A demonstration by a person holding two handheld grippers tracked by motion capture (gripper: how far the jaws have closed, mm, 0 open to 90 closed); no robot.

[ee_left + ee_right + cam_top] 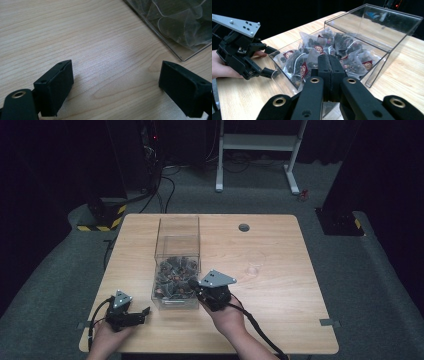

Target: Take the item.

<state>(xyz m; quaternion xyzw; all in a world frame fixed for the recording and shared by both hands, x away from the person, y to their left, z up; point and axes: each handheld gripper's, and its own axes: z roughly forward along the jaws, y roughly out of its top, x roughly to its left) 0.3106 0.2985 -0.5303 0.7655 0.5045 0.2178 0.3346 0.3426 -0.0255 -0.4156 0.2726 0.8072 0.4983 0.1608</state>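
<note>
Left tongs (145,312) agape on the table (270,270); right tongs (329,67) closed, empty, over clear box (177,232) of tea bags (312,53)

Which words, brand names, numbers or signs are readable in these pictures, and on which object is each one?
No text can be read in any view.
Tea bags in the clear box: dark red tags with a round pale emblem; any lettering is too small and blurred.
Left gripper, right gripper, table: no markings seen.
</note>
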